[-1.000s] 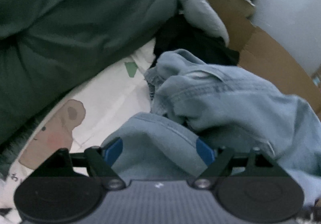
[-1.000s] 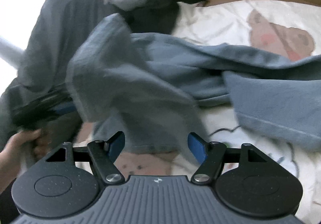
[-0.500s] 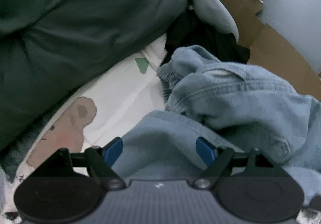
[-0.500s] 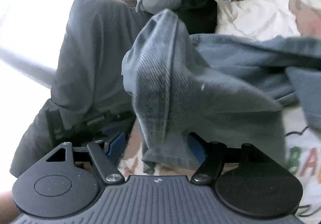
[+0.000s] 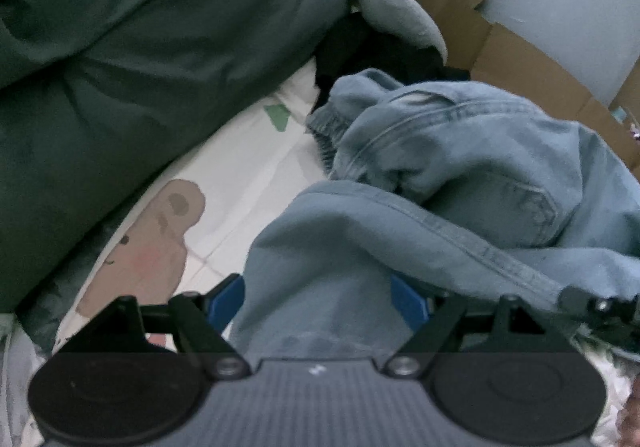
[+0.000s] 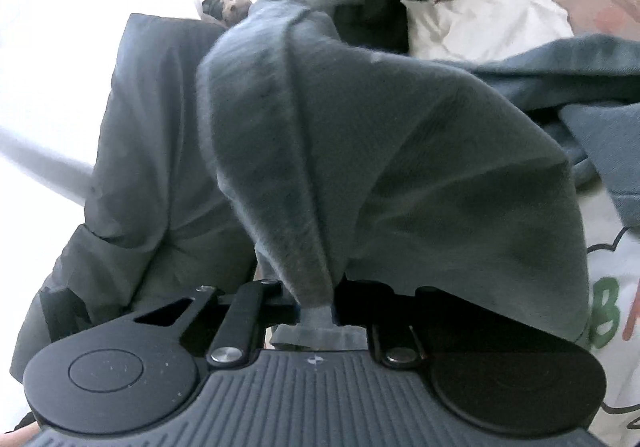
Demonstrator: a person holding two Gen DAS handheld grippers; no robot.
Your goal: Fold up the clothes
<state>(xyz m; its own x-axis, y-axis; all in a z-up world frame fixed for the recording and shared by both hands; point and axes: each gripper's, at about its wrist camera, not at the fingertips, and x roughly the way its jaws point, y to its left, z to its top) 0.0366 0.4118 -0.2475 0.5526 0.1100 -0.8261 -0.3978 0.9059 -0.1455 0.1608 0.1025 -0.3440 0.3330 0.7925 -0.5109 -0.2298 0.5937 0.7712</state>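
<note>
A pair of light blue jeans point(image 5: 460, 151) lies crumpled on a white printed sheet point(image 5: 240, 167). My left gripper point(image 5: 316, 297) is open, and a fold of denim runs between its blue pads point(image 5: 226, 299), hiding the sheet below. In the right wrist view the jeans point(image 6: 420, 167) rise in a tent toward the camera. My right gripper point(image 6: 316, 305) is shut on a narrow pinch of that denim, its fingers pressed together around it. The cloth hangs from this grip and covers the right finger.
A bulky dark green duvet point(image 5: 140, 67) fills the left side. A grey garment point(image 5: 392, 7) and a black one point(image 5: 380, 55) lie beyond the jeans, against a cardboard box point(image 5: 520, 59). A small plush toy point(image 6: 230, 5) sits at the far edge.
My right gripper went from open to shut on a fold of the jeans, which now stands up close to the camera. My left gripper slid forward, so denim lies between its fingers.
</note>
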